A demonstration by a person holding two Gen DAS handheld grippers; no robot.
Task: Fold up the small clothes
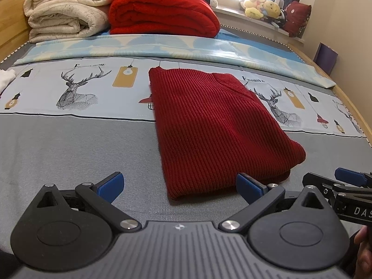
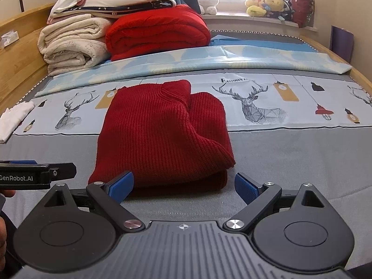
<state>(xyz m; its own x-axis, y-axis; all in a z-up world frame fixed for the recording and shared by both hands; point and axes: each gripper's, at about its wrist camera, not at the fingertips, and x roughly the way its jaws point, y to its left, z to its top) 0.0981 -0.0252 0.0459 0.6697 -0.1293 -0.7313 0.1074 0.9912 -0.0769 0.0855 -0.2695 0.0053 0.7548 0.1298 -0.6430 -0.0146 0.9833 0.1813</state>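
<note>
A dark red knitted sweater [image 1: 216, 127] lies folded into a rectangle on the bed, its near edge just beyond my grippers. In the right wrist view the sweater [image 2: 162, 134] shows a folded layer on top and its collar at the far end. My left gripper [image 1: 180, 187] is open, its blue pads wide apart, the near left corner of the sweater between them. My right gripper [image 2: 183, 187] is open too, facing the sweater's near edge, with its left pad [image 2: 122, 186] touching the knit. Each gripper shows at the edge of the other's view.
The bed [image 1: 69, 153] has a grey sheet with a light blue deer-print band. At the far end lie a bright red blanket [image 1: 162, 14] and cream blankets [image 1: 65, 11]. A small white garment [image 2: 14, 118] lies at the left. Plush toys [image 2: 269, 4] sit on the windowsill.
</note>
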